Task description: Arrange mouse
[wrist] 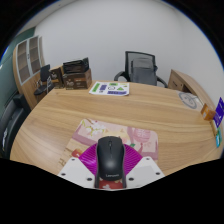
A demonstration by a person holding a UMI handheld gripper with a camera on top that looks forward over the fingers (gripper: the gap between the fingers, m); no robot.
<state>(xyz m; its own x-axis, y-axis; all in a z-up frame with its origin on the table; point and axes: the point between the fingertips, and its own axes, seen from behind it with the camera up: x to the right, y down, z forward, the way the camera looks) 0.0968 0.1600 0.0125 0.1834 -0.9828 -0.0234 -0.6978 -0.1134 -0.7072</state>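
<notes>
1. office space around me: a large curved wooden table [60, 125] with a pale grain fills the middle of my view, with plain white walls behind it.
2. beyond the far edge of the table i see a black office chair [143, 68] with a mesh-looking back, and beside it on the tabletop a flat green and white booklet [110, 88].
3. off to one side stands a shelf unit [30, 62] with open compartments; i cannot tell what is in them. a dark box-like device [75, 71] sits near it at the table's edge.
4. my gripper [110, 172] has its magenta pads [90, 160] on either side of a black mouse [110, 158], smooth and rounded, with a scroll wheel on its top.
5. the jaws stand narrow, both fingers pressed against the mouse's sides as far as i can see.
6. just ahead of the fingers lies a flat patterned mat [105, 132] in faded pinks and creams, on the wood.
</notes>
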